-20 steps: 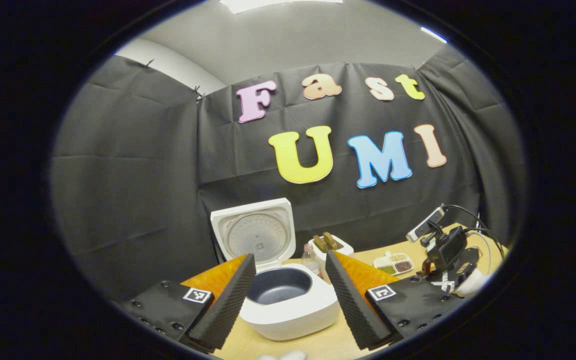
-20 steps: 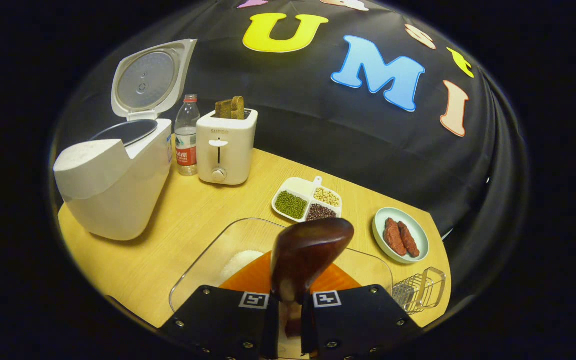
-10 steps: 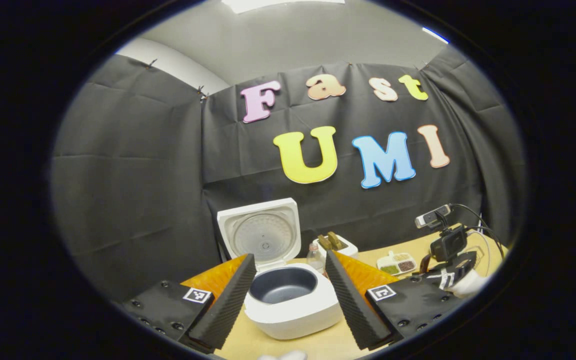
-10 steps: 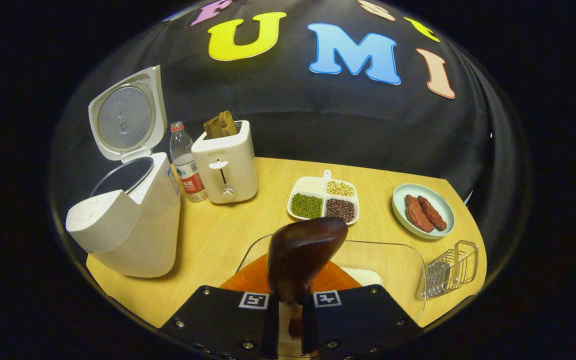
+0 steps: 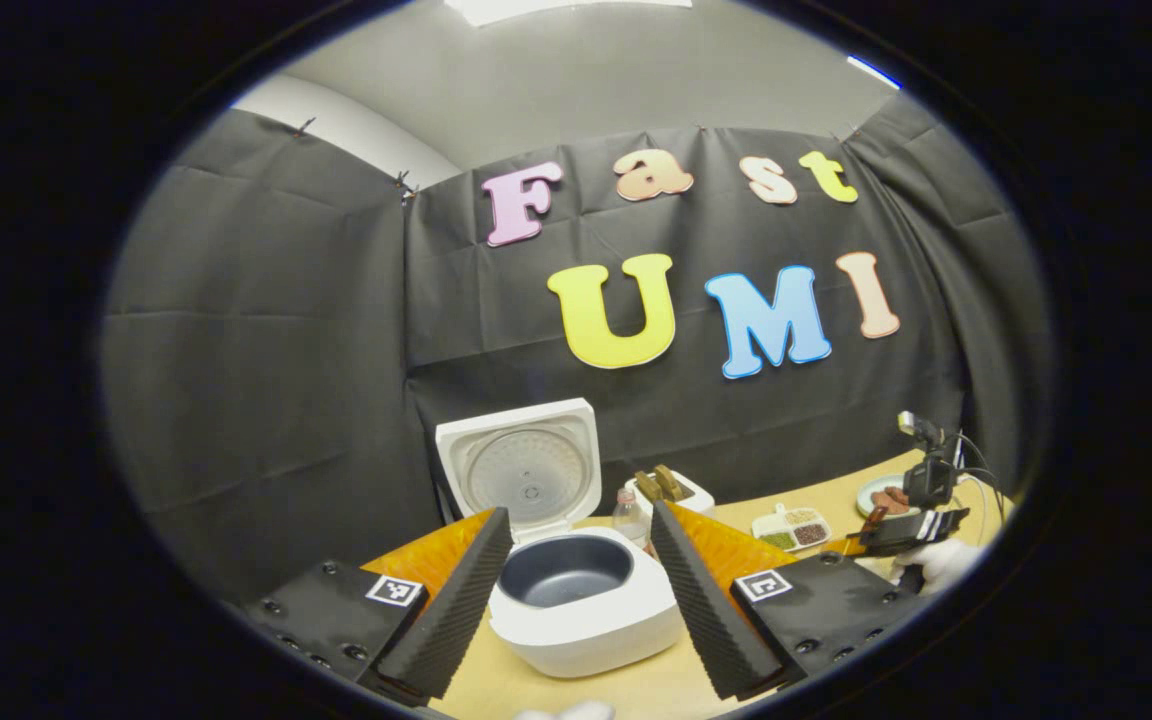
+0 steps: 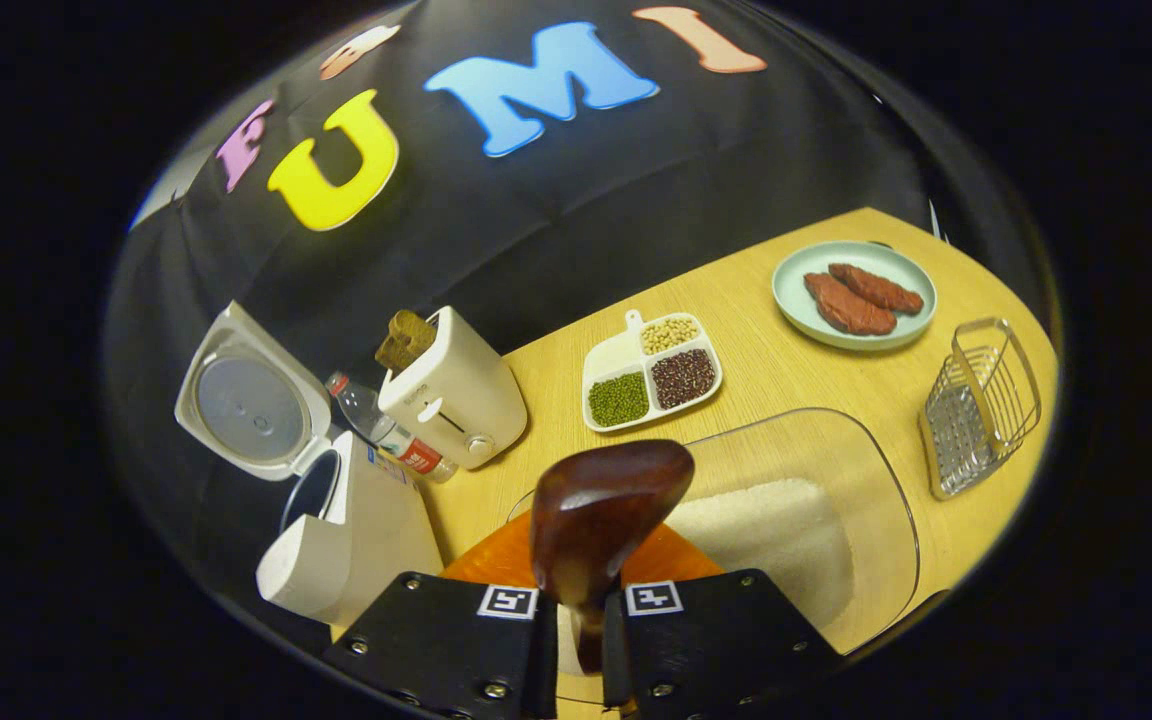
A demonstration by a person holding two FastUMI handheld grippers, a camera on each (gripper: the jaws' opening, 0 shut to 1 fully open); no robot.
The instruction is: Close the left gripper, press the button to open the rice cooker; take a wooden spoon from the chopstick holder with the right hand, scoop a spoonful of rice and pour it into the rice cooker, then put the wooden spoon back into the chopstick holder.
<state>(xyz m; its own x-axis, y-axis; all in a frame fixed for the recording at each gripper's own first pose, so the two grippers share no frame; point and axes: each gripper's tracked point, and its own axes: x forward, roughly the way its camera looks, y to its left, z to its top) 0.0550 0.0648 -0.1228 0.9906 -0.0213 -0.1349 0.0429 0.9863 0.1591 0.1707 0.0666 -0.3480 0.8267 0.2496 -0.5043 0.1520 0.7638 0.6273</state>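
Observation:
The white rice cooker (image 5: 586,610) stands with its lid (image 5: 526,470) up and its dark inner pot bare. My left gripper (image 5: 579,515) is open, its fingers framing the cooker from the near side. My right gripper (image 6: 581,600) is shut on the handle of a dark wooden spoon (image 6: 606,500), whose bowl sticks out forward over a clear glass dish (image 6: 896,500) holding white rice (image 6: 786,540). The wire chopstick holder (image 6: 981,405) stands to the right of the dish. In the left gripper view the right gripper (image 5: 911,530) hangs far right, held by a gloved hand.
On the wooden table (image 6: 766,380), a water bottle (image 6: 381,440) and a white toaster (image 6: 456,400) with bread stand beside the cooker (image 6: 356,530). Behind the glass dish lie a divided tray of beans (image 6: 651,370) and a pale green plate (image 6: 856,300) with meat.
The right gripper has swung and tilted with the spoon, so the rice now lies just right of the spoon's bowl. The left gripper has hardly moved.

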